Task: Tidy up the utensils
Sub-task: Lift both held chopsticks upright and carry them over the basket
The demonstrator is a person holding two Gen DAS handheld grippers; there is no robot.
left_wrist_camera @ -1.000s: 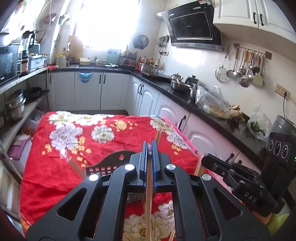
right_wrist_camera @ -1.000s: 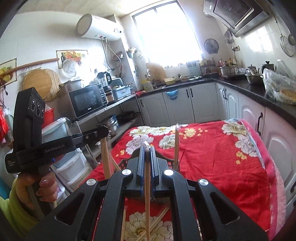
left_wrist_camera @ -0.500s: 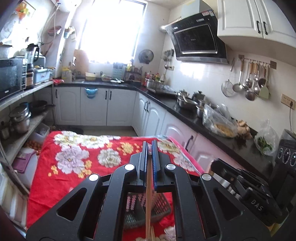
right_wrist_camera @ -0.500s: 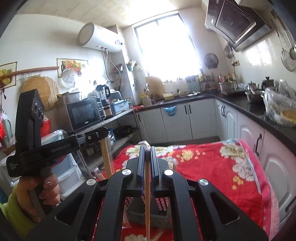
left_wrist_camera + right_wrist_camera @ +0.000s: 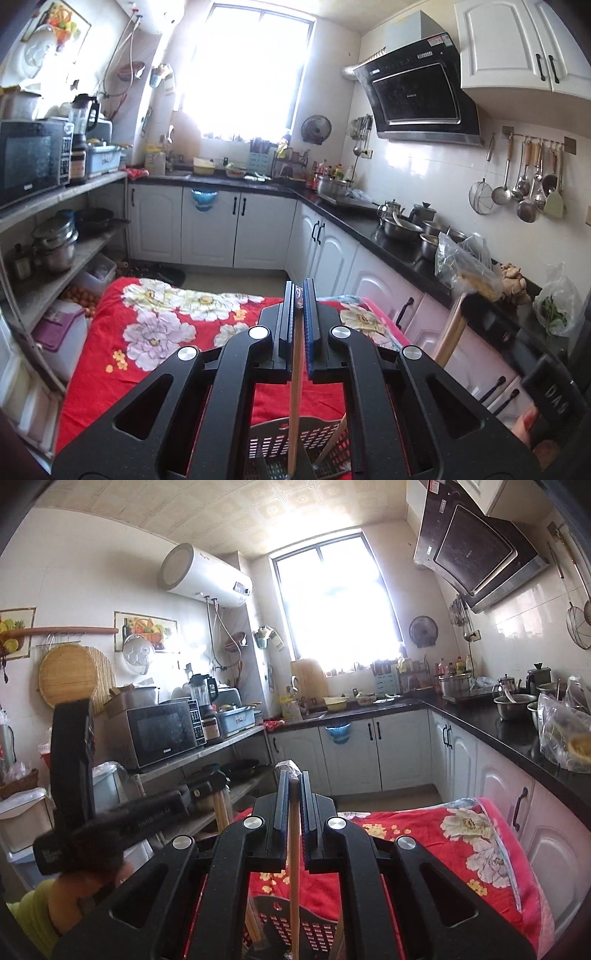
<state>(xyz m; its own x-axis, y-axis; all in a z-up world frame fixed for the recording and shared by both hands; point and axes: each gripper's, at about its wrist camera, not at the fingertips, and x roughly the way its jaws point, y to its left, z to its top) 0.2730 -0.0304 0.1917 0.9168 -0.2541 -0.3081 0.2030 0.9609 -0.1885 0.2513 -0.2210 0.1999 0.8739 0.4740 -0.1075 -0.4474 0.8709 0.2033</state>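
My left gripper is shut on a wooden chopstick that hangs down into a dark slotted utensil basket on the red flowered tablecloth. My right gripper is shut on another wooden chopstick, whose lower end hangs over the same basket. The right gripper's chopstick also shows in the left wrist view, at the right. The left gripper, blurred, shows in the right wrist view, holding chopsticks. Both grippers are raised well above the table.
A black counter with pots and bags runs along the right. Shelves with a microwave and pans stand at the left. White cabinets and a bright window lie beyond the table. Hanging ladles line the right wall.
Both grippers have risen and tilted up with their chopsticks; the table and basket have dropped lower in view and more wall and ceiling show.
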